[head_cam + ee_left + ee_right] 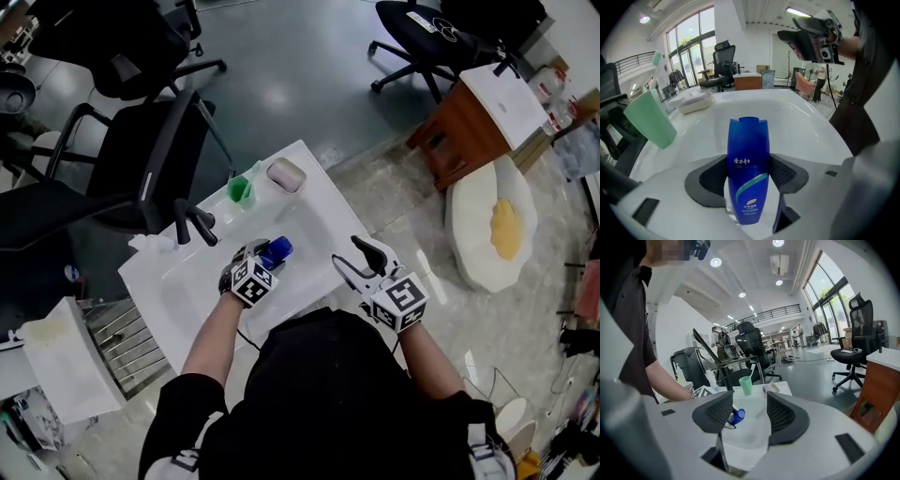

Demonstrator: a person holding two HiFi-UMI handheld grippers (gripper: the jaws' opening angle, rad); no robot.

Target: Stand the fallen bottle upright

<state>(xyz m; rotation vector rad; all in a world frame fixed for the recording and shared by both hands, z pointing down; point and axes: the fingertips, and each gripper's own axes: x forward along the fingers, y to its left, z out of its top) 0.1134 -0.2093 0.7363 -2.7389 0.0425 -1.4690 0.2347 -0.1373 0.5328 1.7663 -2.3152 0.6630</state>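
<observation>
Left gripper view shows my left gripper (749,174) pinching the blue bottle (748,154) mid-body inside the white basin (314,202), so uprighting is underway and I next swing it vertical, while my right gripper (749,412) hangs spread and empty beside the basin.

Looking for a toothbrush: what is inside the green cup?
A pale slender handle, likely a toothbrush, leans out of the green cup. The cup's wall hides its lower end and the bottom.
</observation>
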